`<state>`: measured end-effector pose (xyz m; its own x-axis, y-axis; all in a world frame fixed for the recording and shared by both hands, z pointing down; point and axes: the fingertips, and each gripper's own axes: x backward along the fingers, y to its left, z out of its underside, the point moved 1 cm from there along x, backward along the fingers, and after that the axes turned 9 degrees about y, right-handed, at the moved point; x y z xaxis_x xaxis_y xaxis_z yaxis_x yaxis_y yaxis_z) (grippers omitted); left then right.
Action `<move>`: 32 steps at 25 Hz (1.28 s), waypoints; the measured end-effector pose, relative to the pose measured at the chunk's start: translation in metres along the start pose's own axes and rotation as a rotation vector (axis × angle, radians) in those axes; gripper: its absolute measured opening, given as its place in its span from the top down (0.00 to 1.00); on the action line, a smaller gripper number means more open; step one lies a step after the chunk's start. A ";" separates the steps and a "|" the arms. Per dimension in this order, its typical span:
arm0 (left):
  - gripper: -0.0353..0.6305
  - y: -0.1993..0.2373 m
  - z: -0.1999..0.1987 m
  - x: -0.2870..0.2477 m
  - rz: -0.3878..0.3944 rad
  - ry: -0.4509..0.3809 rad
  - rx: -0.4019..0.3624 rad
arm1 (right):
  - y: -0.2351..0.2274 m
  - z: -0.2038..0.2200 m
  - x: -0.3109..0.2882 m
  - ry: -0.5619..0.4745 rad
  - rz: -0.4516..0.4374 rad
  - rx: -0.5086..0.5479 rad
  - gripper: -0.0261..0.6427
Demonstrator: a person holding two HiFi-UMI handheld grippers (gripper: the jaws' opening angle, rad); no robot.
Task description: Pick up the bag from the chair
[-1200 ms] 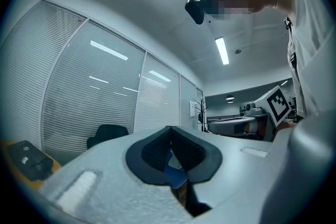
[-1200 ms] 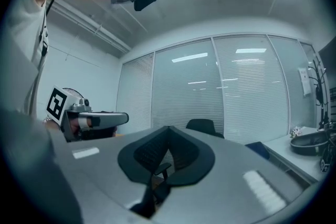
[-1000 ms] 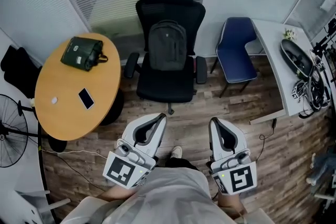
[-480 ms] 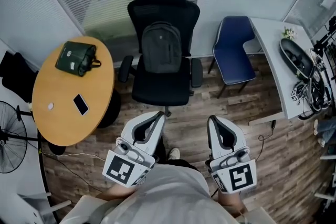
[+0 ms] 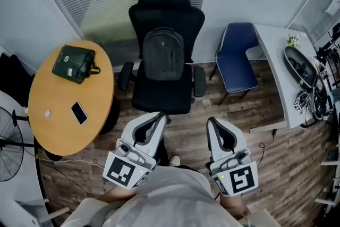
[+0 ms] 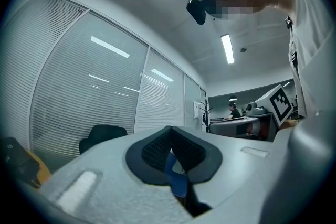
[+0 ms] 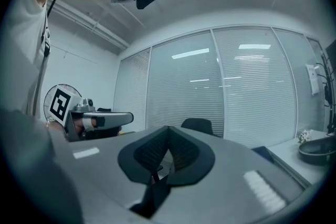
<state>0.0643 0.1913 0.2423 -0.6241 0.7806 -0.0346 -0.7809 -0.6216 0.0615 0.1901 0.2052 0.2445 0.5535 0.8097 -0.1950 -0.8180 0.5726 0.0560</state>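
A grey backpack [image 5: 164, 55] leans upright against the back of a black office chair [image 5: 162, 94] in the head view. My left gripper [image 5: 158, 118] is shut and empty, just short of the seat's front edge. My right gripper [image 5: 211, 122] is also shut and empty, to the right of the seat's front corner. Both point towards the chair. In the left gripper view the shut left gripper [image 6: 171, 130] hides most of the scene; the chair's headrest [image 6: 103, 135] shows at left. In the right gripper view the headrest [image 7: 198, 125] rises above the shut right gripper [image 7: 168, 130].
A round wooden table [image 5: 66, 97] at left carries a green pouch [image 5: 74, 64] and a phone [image 5: 79, 112]. A blue chair [image 5: 237, 64] stands right of the office chair, beside a white desk [image 5: 287, 74] with a helmet. A fan [image 5: 10, 146] stands at far left.
Both grippers, still shut, have come closer to the black chair; the chair and backpack now sit lower and larger in the head view.
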 end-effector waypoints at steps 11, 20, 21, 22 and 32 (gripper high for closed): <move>0.94 0.100 -0.003 -0.030 -0.011 -0.002 0.016 | -0.002 -0.019 -0.102 0.014 -0.006 0.025 0.95; 0.94 0.191 -0.008 -0.064 0.007 0.002 0.019 | -0.009 -0.038 -0.195 0.022 0.022 0.031 0.95; 0.94 0.201 -0.009 -0.068 0.006 0.000 0.019 | -0.010 -0.041 -0.205 0.023 0.023 0.031 0.95; 0.94 0.211 -0.010 -0.071 0.006 0.000 0.019 | -0.011 -0.043 -0.215 0.023 0.024 0.030 0.95; 0.94 0.295 -0.010 -0.094 -0.014 0.007 0.031 | -0.012 -0.057 -0.301 0.032 0.017 0.043 0.95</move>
<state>-0.1076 -0.0656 0.2534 -0.6132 0.7888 -0.0425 -0.7885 -0.6082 0.0913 0.0239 -0.0529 0.2466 0.5340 0.8151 -0.2247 -0.8191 0.5646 0.1016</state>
